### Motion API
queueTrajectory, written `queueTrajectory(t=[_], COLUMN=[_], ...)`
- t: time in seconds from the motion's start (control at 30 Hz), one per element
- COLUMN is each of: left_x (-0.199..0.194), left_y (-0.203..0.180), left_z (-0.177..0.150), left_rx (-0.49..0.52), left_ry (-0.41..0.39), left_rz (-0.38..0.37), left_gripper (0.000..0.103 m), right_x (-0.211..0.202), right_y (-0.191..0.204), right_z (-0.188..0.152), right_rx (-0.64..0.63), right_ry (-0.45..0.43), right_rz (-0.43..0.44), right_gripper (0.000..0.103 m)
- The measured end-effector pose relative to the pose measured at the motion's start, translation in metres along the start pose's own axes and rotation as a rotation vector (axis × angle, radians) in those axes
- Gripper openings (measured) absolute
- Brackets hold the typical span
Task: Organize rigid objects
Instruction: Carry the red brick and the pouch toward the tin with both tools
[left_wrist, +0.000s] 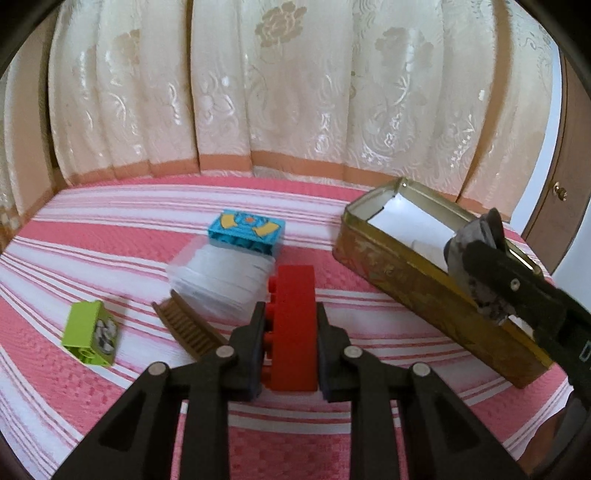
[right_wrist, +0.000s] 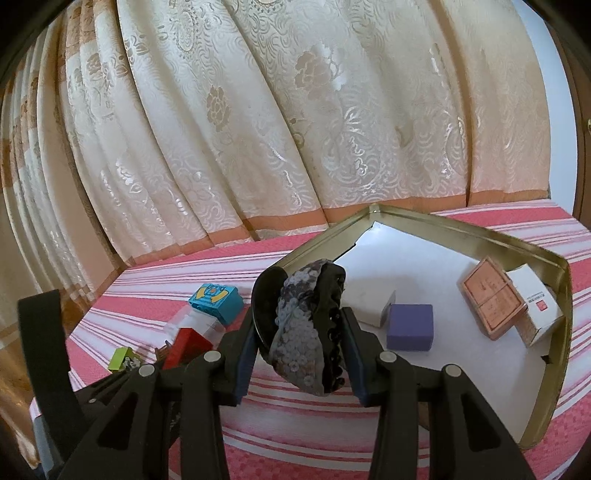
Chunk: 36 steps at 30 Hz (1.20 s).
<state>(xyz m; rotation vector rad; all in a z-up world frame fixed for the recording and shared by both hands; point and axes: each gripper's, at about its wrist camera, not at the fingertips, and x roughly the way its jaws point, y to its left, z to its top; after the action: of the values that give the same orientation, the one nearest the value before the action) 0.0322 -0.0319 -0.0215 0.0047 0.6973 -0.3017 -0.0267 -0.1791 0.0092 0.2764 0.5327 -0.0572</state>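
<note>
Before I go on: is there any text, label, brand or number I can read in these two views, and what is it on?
Nothing can be read for sure.
White box in the tin: small red print and a red mark, too small to read.
Orange card beside it: embossed pattern, no legible words.
Right gripper body: part of a white letter, maybe "D", cut off at the frame edge.
Blue brick and green brick: pictures only.

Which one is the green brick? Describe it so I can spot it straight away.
Start at the gold tin on the pink striped cloth and look across to the opposite side, past the clear plastic tub and the brown comb. The green brick lies alone there, tipped on its side. It is the only lime-green piece, with a black-and-white picture on one face.
</note>
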Motion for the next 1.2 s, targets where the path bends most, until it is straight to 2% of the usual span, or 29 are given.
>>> queueTrajectory(t=[0.33, 1.2], left_x=[-0.008, -0.016], left_y=[0.002, -0.033], left_z=[-0.001, 0.002], left_rx=[-0.01, -0.006], left_ry=[-0.051, -0.104], left_rz=[0.045, 0.026], left_gripper=[0.021, 0.022], right_x=[-0.007, -0.023], right_y=[-0.002, -0.036], right_z=[0.004, 0.015], right_rx=[-0.039, -0.05], right_ry=[-0.051, -0.099], right_rz=[-0.04, -0.079], right_gripper=[0.045, 0.045])
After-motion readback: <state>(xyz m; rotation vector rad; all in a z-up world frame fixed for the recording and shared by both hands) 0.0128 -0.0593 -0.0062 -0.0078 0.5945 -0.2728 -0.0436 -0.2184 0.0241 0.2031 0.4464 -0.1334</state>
